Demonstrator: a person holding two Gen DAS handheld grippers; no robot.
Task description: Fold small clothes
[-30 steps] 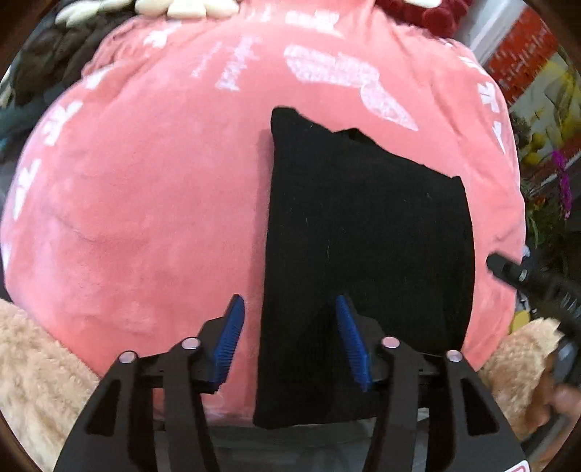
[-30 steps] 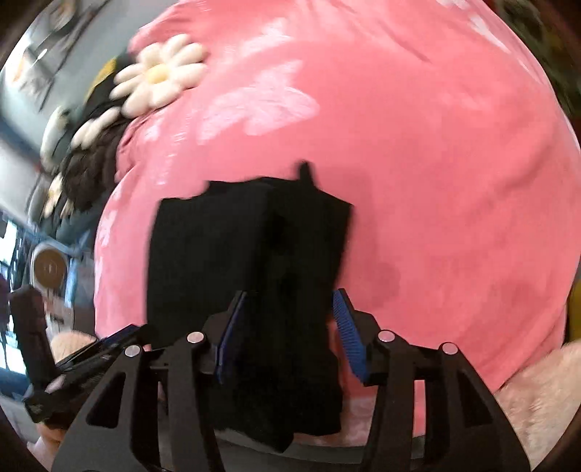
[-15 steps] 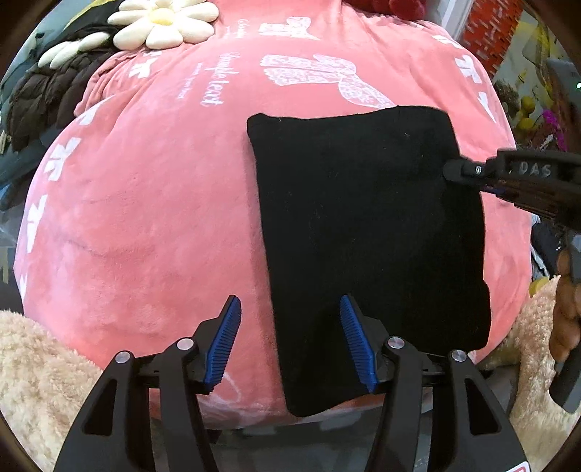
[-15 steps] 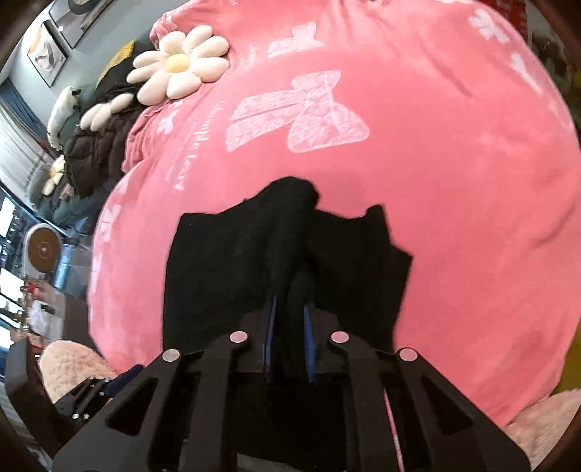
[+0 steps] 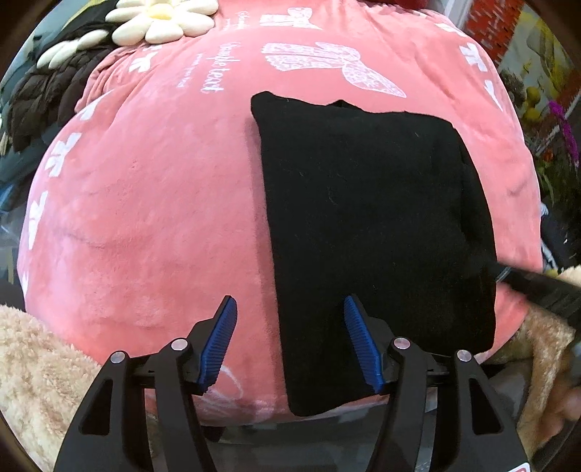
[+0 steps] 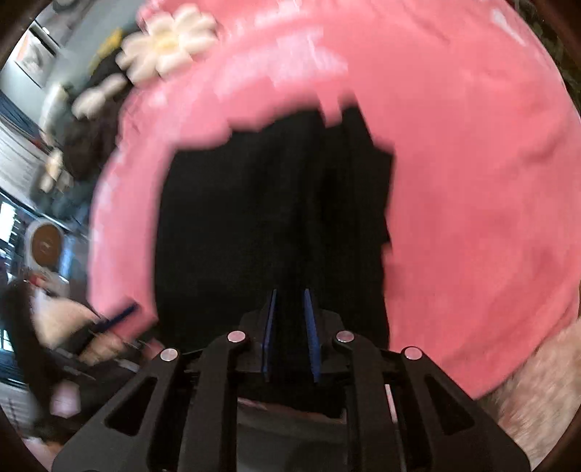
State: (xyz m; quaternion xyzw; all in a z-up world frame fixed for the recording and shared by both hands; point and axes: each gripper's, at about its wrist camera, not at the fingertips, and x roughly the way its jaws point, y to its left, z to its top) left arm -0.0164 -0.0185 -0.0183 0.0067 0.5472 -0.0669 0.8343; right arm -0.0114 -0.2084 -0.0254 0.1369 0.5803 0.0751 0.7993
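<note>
A black cloth [image 5: 366,225], folded into a rectangle, lies on the pink plush blanket [image 5: 152,218]. My left gripper [image 5: 292,341] hovers over the cloth's near left corner with its jaws opening. The cloth's left edge lies between the blue pads, which do not press on it. My right gripper [image 6: 290,296] is shut on a fold of the black cloth [image 6: 254,218] at its near edge. The right wrist view is blurred. In the left wrist view the right gripper [image 5: 537,287] comes in low at the cloth's right side.
A daisy-shaped cushion [image 5: 163,21] and a dark quilted garment [image 5: 43,94] lie beyond the blanket at the far left. Beige fuzzy fabric [image 5: 32,363] borders the blanket's near edge on both sides. Flowers [image 5: 563,123] stand at the right.
The right gripper shut on the cloth's near edge, rose with it, then sank to the cloth's lower right side. The left jaws stand slightly wider. The cloth has shifted on the blanket.
</note>
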